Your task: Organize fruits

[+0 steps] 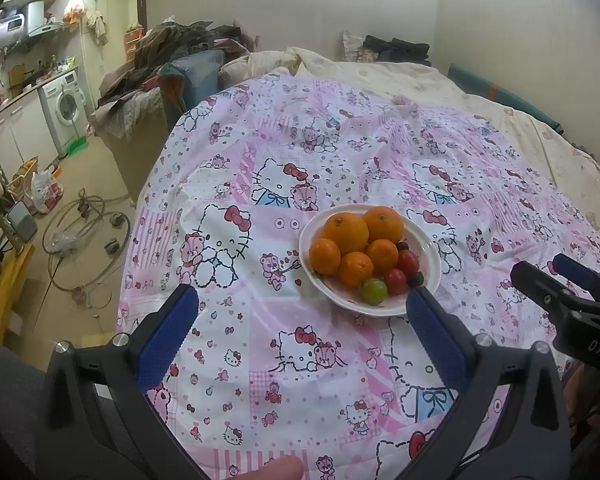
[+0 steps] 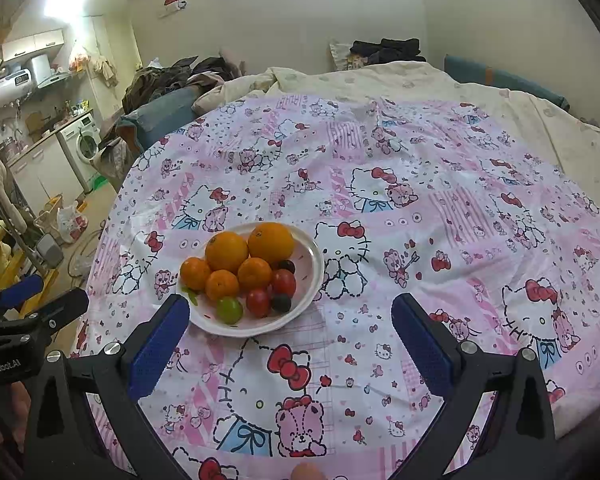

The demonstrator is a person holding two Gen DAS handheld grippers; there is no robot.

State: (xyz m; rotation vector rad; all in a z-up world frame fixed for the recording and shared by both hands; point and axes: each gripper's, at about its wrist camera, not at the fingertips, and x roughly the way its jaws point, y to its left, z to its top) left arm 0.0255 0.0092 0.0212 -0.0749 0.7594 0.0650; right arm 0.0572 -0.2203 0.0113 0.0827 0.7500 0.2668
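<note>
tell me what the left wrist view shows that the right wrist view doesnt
Only the left wrist view shows the coiled hose on the floor and the right gripper at its right edge. Only the right wrist view shows the left gripper at its left edge and a green leaf on the plate rim. Both show the white plate of oranges, tomatoes and a green fruit on the pink sheet, plus the washer. Both grippers are open and empty.
</note>
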